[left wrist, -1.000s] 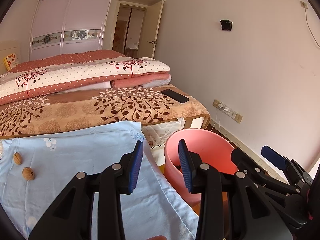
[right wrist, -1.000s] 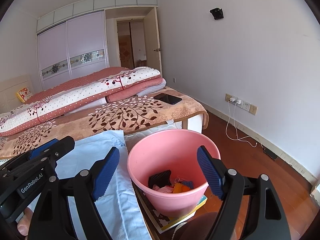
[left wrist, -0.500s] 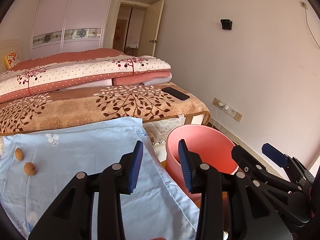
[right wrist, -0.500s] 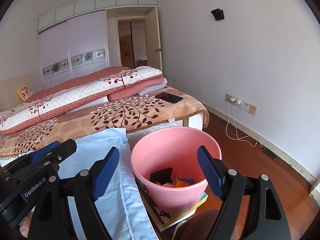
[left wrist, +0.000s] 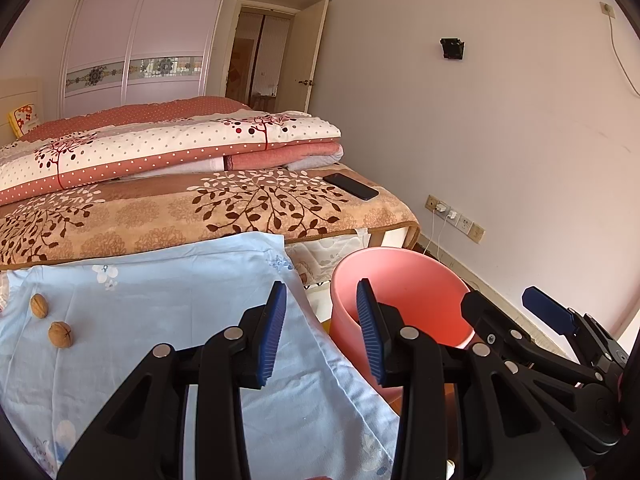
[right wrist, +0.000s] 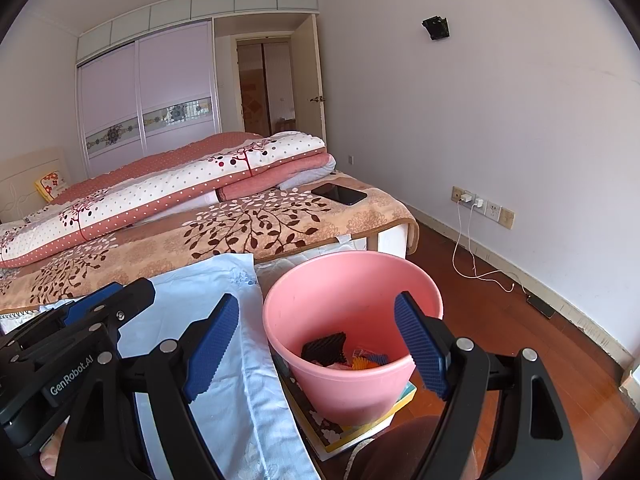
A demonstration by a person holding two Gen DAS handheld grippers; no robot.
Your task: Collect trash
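The left gripper (left wrist: 322, 336) hangs with its blue-padded jaws spread and nothing between them, over the right-hand edge of the pale blue flowered cloth (left wrist: 160, 320). The right gripper (right wrist: 316, 344) is spread wider, also empty, poised above the round pink plastic bucket (right wrist: 340, 396), which stands on a flat book (right wrist: 360, 424) just off that same edge.

Inside the bucket lie a black ribbed piece (right wrist: 326, 348) and some orange and blue scraps (right wrist: 366, 362), so some trash looks already collected. Two brown walnuts (left wrist: 50, 320) lie near the cloth's far left edge, well apart from the bucket.

My guess is that this is a pause between items. The next move calls for the left gripper to swing across to the walnuts, pinch one gently since it will roll, and carry it over the bucket's rim.

Beyond the cloth's far edge a black phone (left wrist: 351, 186) lies on the leaf-patterned bed cover (left wrist: 240, 208).
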